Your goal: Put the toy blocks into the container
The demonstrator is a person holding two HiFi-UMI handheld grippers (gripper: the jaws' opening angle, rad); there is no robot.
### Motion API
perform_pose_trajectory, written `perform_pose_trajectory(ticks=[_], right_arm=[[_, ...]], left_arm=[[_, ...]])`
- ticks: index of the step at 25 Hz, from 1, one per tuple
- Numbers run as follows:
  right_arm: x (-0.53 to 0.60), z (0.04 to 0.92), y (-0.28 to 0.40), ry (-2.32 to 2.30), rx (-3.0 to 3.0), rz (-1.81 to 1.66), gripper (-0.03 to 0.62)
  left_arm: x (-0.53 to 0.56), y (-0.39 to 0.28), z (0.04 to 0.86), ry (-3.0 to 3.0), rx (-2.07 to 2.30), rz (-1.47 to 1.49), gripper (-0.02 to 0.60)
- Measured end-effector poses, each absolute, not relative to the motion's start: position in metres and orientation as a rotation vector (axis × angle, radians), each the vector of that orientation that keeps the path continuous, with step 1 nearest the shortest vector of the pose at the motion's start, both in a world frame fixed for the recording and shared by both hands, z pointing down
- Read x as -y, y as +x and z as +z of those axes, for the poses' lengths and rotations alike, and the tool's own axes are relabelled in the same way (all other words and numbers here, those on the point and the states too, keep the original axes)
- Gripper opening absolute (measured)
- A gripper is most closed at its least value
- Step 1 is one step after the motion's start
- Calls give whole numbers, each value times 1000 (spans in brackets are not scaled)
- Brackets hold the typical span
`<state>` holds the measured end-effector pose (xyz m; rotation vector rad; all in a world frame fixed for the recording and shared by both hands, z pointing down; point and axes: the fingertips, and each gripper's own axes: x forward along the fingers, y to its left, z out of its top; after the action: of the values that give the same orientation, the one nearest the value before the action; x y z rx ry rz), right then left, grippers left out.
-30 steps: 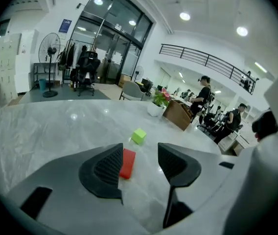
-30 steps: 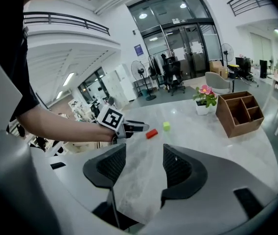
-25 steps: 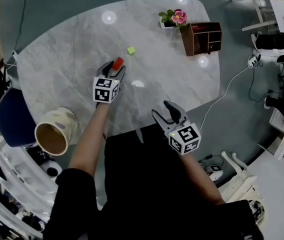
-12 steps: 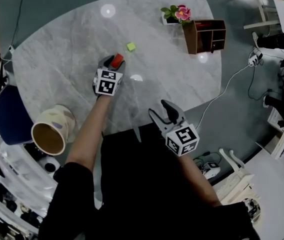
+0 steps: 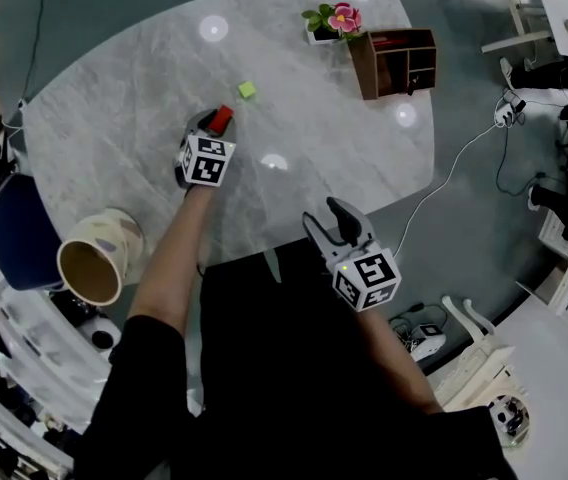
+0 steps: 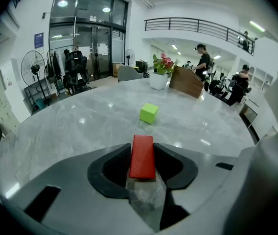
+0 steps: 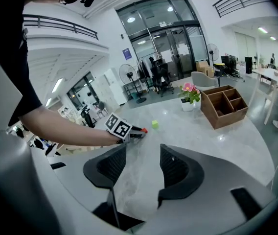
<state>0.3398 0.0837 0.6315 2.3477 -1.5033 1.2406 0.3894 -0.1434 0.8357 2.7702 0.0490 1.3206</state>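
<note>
- Clearly gripped: the left gripper (image 5: 214, 123) has just been closing its jaws, which now press both sides of the red block (image 6: 142, 155) on the table (image 5: 114, 118).
- Green block (image 5: 248, 90) lies just beyond it, apart.
- Right gripper (image 7: 143, 166): jaws wide, nothing between.

Wooden organiser (image 5: 394, 60) beside potted flowers (image 5: 329, 20)

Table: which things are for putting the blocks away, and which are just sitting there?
For the job: red block, green block, container.
Just lying about: flower pot, wooden organizer.
</note>
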Motion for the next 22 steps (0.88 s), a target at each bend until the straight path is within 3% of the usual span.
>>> perform_pose_trajectory(ticks=[22], right_arm=[[-133, 584, 286, 2169, 1933, 1005, 206]], left_arm=[[91, 282, 684, 2832, 344, 1119, 140]])
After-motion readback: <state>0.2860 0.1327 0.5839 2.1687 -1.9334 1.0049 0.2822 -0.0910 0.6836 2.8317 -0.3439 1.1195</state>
